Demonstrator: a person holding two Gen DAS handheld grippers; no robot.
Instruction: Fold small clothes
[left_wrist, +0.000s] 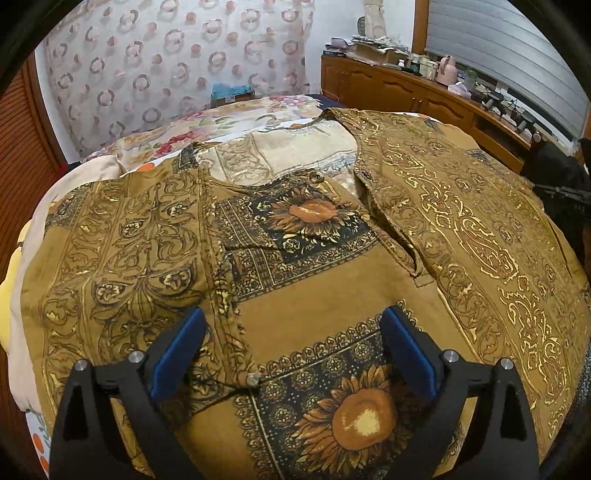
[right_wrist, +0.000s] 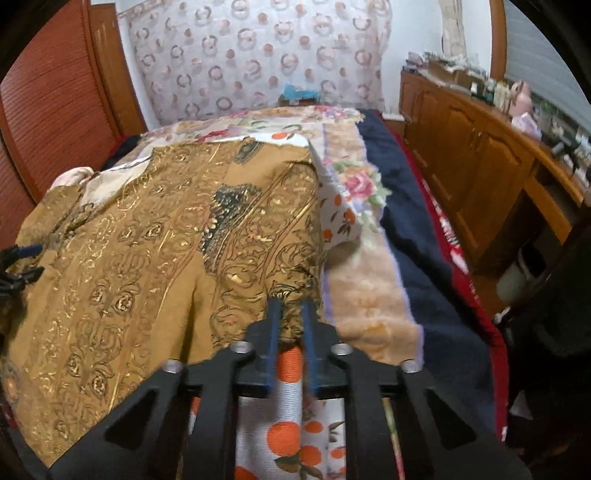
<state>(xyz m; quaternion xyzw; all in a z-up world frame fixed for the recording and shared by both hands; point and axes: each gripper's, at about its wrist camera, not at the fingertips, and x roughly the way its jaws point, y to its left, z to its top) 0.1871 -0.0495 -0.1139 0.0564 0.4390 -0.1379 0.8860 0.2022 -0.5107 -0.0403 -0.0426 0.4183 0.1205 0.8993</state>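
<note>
Shirt: right gripper pinches its five-o'clock hem thinly, which might slip; left gripper hovers, fingers spread.

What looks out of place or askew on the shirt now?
The brown shirt lies unevenly: its right front panel is flipped open, and the right hand-held gripper pinches its bunched edge. The left hand-held gripper hovers open. No damage visible.

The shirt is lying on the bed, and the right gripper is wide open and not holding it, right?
Not quite. The shirt does lie on the bed, but the right gripper is shut on the shirt's edge, pinching the cloth. The right wrist view shows it. It is the left gripper that is wide open.
</note>
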